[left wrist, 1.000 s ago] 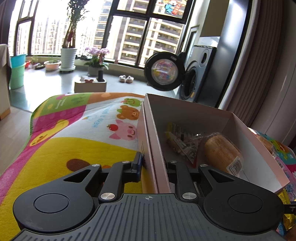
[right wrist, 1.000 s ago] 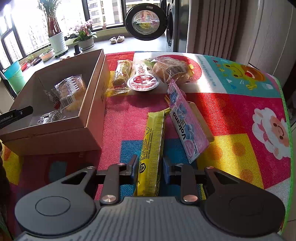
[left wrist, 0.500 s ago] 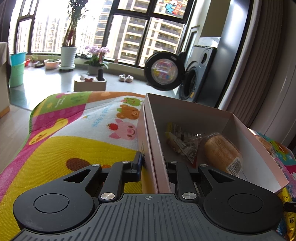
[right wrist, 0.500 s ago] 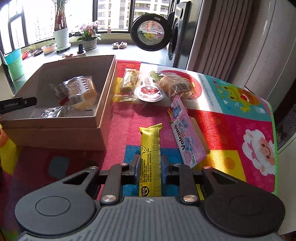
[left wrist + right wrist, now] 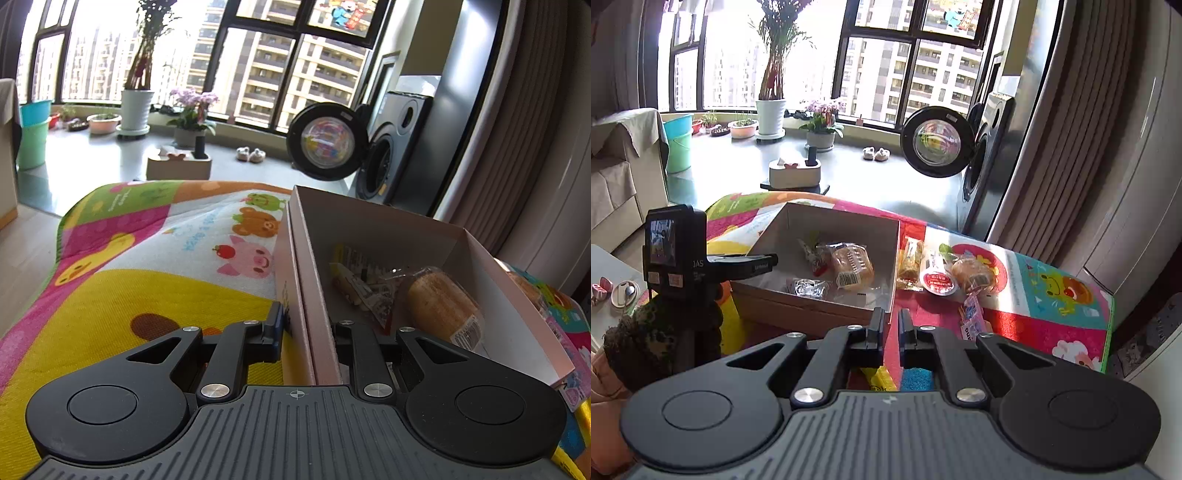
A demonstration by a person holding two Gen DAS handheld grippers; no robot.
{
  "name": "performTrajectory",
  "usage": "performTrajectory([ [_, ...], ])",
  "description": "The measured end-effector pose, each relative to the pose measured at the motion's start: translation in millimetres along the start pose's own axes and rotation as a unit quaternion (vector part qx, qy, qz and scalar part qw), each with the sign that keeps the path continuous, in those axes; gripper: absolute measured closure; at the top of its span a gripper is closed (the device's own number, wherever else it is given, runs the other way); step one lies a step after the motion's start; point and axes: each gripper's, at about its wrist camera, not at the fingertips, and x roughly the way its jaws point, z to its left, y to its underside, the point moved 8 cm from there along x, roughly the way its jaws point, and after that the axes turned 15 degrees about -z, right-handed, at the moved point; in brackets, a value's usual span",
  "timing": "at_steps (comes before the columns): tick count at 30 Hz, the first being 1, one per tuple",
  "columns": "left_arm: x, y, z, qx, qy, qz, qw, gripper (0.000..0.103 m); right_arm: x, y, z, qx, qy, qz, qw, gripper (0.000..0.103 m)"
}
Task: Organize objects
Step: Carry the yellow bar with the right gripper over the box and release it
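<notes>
**A:** How far along are we?

**B:** Partway, I'd judge. The open brown cardboard box (image 5: 827, 295) is sitting on the bright cartoon-print play mat (image 5: 159, 280) and is holding three wrapped snacks: a clear-wrapped bun (image 5: 851, 264), a silvery packet (image 5: 809, 287) and a small red-and-white wrapper (image 5: 816, 258).

**A:** And what is waiting outside it?

**B:** Just right of the box, a long wrapped pastry bar (image 5: 910, 262), a round red-lidded cup (image 5: 938, 282) and a wrapped round bread (image 5: 973, 275); nearer, a pink "Volcano" box (image 5: 971, 321). So four are lying loose, plus the yellow snack bar (image 5: 881, 378).

**A:** Who has that one?

**B:** The right tongs (image 5: 891, 325) are almost closed, with a thin gap at the tips. The bar is showing low behind the fingers (mostly hidden), so I cannot tell whether it is being held.

**A:** The left tongs (image 5: 306, 325)?

**B:** They are pinching the box's near-left wall, one finger outside, one inside, steadying it.
</notes>
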Motion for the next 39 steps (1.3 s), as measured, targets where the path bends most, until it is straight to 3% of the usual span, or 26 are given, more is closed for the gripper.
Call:
performTrajectory([
  [1, 0.3, 0.0, -0.1, -0.001, 0.0, 0.0, 1.0, 0.083, 9.4, 9.9, -0.3, 0.001, 0.001, 0.015, 1.0, 0.087],
  [3, 0.6, 0.0, -0.5, -0.002, 0.001, 0.002, 1.0, 0.083, 27.5, 30.8, -1.9, 0.006, 0.005, 0.037, 0.999, 0.053],
  [5, 0.4, 0.2, 0.1, -0.003, 0.001, 0.002, 1.0, 0.083, 46.4, 53.0, -3.2, 0.019, 0.003, 0.065, 0.998, 0.045],
  [8, 0.4, 0.2, 0.0, -0.003, 0.001, 0.002, 1.0, 0.083, 71.5, 86.7, -2.7, 0.031, 0.0, 0.105, 0.994, 0.045],
  [12, 0.3, 0.1, 0.2, -0.002, 0.001, 0.002, 1.0, 0.083, 94.1, 112.4, -12.0, 0.053, 0.007, 0.121, 0.991, 0.046],
  [14, 0.3, 0.1, 0.3, -0.003, 0.001, 0.002, 1.0, 0.083, 93.5, 114.4, -13.1, 0.078, -0.007, 0.124, 0.989, 0.057],
  [15, 0.3, 0.1, 0.3, -0.003, 0.001, 0.002, 1.0, 0.083, 90.2, 112.8, -9.5, 0.072, -0.013, 0.125, 0.989, 0.07],
  [17, 0.5, 0.1, 0.0, -0.002, 0.001, 0.002, 1.0, 0.083, 81.1, 110.1, -0.8, 0.046, -0.011, 0.126, 0.991, 0.082],
  [20, 0.3, 0.0, 0.3, -0.003, 0.001, 0.002, 1.0, 0.083, 59.9, 101.4, 15.1, 0.029, -0.024, 0.119, 0.992, 0.082],
  [24, 0.4, 0.0, 0.3, -0.003, 0.001, 0.002, 1.0, 0.083, 27.6, 61.2, 26.4, 0.042, -0.046, 0.073, 0.995, 0.082],
  [27, 0.3, 0.0, 0.3, -0.003, 0.001, 0.002, 1.0, 0.083, 9.8, 9.6, 26.9, 0.051, -0.049, 0.009, 0.997, 0.082],
  [32, 0.3, 0.0, 0.4, -0.003, 0.001, 0.002, 1.0, 0.083, 8.0, -61.8, 32.0, 0.034, -0.046, -0.069, 0.996, 0.082],
  [34, 0.2, 0.0, 0.5, -0.003, 0.001, 0.002, 1.0, 0.083, 19.0, -79.2, 37.6, 0.028, -0.049, -0.076, 0.996, 0.082],
  [39, 0.2, 0.0, 0.5, -0.003, 0.001, 0.002, 1.0, 0.083, 65.6, -86.3, 59.0, 0.013, -0.064, -0.03, 0.997, 0.082],
])
